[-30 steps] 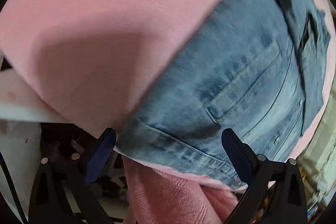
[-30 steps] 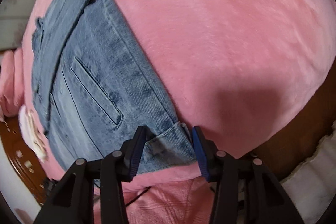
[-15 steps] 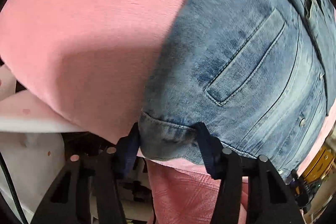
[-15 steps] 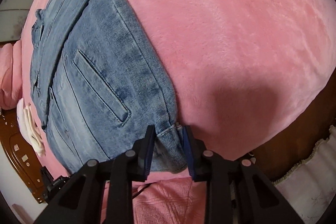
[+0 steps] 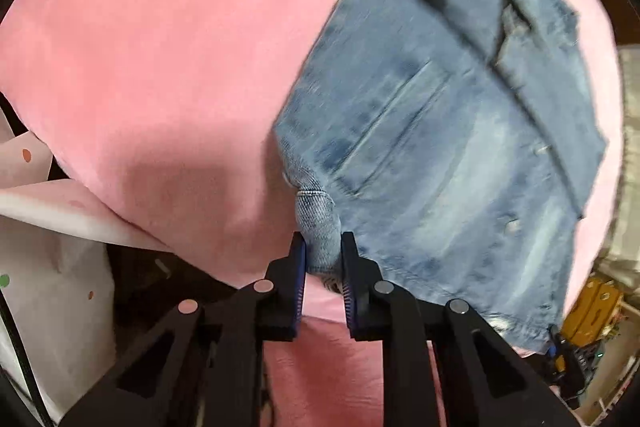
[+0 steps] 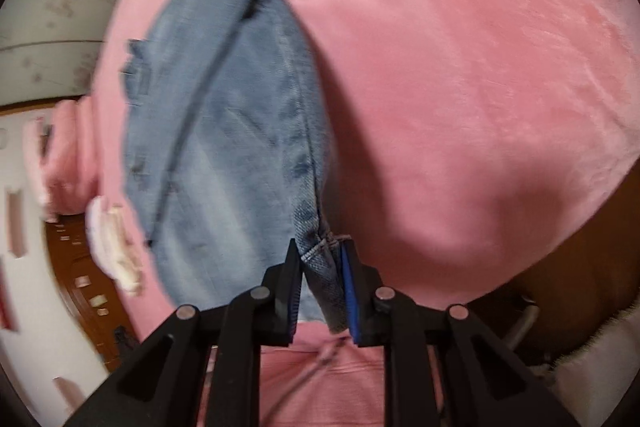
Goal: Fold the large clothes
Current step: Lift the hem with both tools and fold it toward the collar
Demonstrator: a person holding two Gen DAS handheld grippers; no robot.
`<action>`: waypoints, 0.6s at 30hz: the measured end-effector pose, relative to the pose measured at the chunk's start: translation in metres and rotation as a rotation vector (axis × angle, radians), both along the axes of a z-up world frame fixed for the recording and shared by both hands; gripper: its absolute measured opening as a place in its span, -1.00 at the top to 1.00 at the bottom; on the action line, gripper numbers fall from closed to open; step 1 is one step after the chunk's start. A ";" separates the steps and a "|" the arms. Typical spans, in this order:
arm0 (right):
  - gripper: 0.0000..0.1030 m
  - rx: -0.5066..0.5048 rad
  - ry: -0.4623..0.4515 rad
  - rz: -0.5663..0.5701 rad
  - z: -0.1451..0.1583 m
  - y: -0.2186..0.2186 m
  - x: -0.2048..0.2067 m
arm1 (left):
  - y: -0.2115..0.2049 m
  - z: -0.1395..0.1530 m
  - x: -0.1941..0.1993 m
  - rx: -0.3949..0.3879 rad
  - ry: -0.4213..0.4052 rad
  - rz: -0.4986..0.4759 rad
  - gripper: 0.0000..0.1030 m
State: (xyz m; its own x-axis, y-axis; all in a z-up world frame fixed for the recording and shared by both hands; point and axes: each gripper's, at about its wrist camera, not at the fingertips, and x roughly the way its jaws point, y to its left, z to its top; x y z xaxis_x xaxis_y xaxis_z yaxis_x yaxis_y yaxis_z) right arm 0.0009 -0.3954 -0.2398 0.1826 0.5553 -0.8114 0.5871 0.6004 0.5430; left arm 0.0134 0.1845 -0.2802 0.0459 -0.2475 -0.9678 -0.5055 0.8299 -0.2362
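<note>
The left claw (image 5: 323,259) has its two blue-padded fingers (image 5: 298,279) closed onto a bunched hem corner of the denim garment (image 5: 460,163), the cloth pinched tight between them. Just beyond and to the right of that claw the garment spreads out over the pink blanket (image 5: 152,59), a welt pocket (image 5: 392,127) lying diagonally ahead and small buttons farther right; its far edge is blurred. Left of the claw and below the blanket's edge sits a white spotted sheet (image 5: 48,195).

The right claw (image 6: 320,267) is likewise closed, nearly all the way, on the garment's other hem corner (image 6: 324,267), where a side seam runs down into the grip. From there the denim (image 6: 224,131) rises ahead and to the left of the claw, lifted and hanging in a fold rather than lying flat, casting a shadow on the pink blanket (image 6: 480,67) to its right. Farther left, past the blanket's edge, blurred brown wood flooring (image 6: 76,259) and a pale wall (image 6: 60,7) show.
</note>
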 end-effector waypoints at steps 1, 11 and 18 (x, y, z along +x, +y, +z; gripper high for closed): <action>0.67 0.022 -0.025 0.003 0.005 0.000 0.001 | -0.001 0.008 0.001 -0.011 -0.027 0.006 0.74; 0.69 0.166 -0.197 0.023 0.054 0.011 0.038 | -0.002 0.085 0.006 -0.025 -0.168 0.041 0.76; 0.70 0.318 -0.314 -0.033 0.091 0.006 0.084 | 0.007 0.138 0.029 -0.056 -0.284 0.162 0.78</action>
